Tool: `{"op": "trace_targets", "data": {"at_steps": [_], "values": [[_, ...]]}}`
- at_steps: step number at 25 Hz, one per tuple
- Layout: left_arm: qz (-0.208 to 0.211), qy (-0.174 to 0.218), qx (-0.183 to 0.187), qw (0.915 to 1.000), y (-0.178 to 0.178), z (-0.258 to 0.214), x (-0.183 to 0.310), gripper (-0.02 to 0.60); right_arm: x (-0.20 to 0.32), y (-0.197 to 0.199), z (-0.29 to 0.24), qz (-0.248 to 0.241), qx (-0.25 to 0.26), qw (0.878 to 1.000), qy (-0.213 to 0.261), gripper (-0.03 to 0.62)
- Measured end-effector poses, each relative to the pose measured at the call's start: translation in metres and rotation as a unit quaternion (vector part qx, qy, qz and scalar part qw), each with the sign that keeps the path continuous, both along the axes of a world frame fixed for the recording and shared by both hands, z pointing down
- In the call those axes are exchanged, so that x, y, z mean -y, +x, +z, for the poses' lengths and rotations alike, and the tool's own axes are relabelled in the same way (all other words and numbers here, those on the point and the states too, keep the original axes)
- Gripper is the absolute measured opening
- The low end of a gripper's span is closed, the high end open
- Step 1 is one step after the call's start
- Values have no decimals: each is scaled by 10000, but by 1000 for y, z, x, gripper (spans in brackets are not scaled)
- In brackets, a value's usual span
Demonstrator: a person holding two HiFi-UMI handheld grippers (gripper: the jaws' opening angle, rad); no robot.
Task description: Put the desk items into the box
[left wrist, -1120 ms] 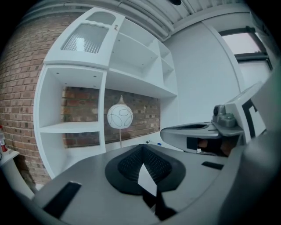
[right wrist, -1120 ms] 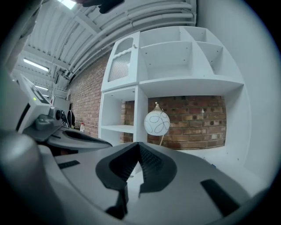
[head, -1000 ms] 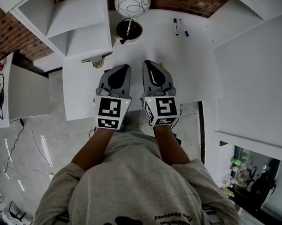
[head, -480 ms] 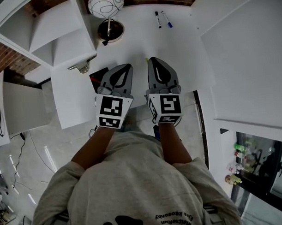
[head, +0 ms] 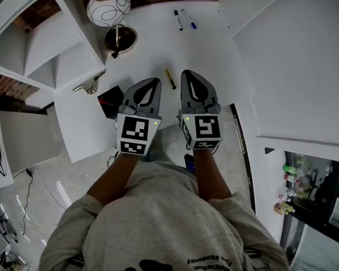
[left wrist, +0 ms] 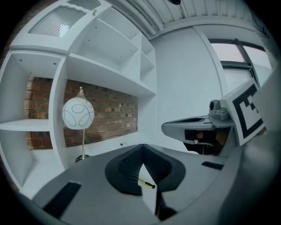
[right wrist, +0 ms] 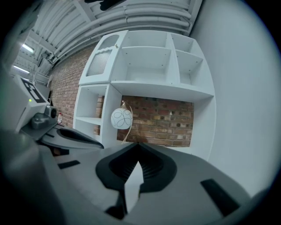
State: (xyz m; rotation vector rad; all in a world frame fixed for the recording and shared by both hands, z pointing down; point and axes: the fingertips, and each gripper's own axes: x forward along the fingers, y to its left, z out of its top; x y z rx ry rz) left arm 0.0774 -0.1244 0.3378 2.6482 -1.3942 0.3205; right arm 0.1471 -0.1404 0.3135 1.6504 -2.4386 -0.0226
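Field notes, remote op, desk-clearing job.

- L gripper: jaws pressed together at the tips, pinching nothing. Its own view shows only bare desk and a bit of yellow tool through the slot behind the pads.
- R gripper: same, tips meeting, nothing between.
- Both are held side by side over the near edge of the white desk, noses fwd and close to level. I read this as an approach posture. They're closed because there's nothing to take yet.
- Yellow-handled tool: flat on the desk between the two noses, touching neither. It's the closest pick.
- Black marker and blue marker: side by side at the far edge, well apart from both grippers.
- Dark flat item w/ red mark: just left of the L gripper, partly under its body. Could be a notebook or a case; can't tell from this angle.
- Small metal clip-like piece: by the foot of the shelf unit.
- Globe lamp: far left corner. Prob. stays put.
- Box: not in any view that I can pick out, so nothing is packed as far as I can see. I need to find it before committing to a grab.
- Next, as I judge it: open one pair, then drop onto the tool.
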Motion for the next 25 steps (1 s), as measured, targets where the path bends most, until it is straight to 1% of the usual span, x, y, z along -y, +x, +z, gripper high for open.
{"op": "trace_targets", "data": {"at_steps": [7,12,20,23,25], "values": [[119,-82,-16,9999,15,17,9,6,8,4,23,-100,-279,9994,-166,18],[137,-203,24,9997,22,37,17,6,18,12,42,-71,-248,9992,-312,18],[187,-353,9,9992,27,70,36,6,40,16,88,-131,-380,9968,-698,18],[162,-452,18,9988,27,83,43,6,48,14,97,-216,-420,9964,-697,18],[149,-496,32,9987,27,91,48,6,53,15,107,-232,-452,9956,-781,18]]}}
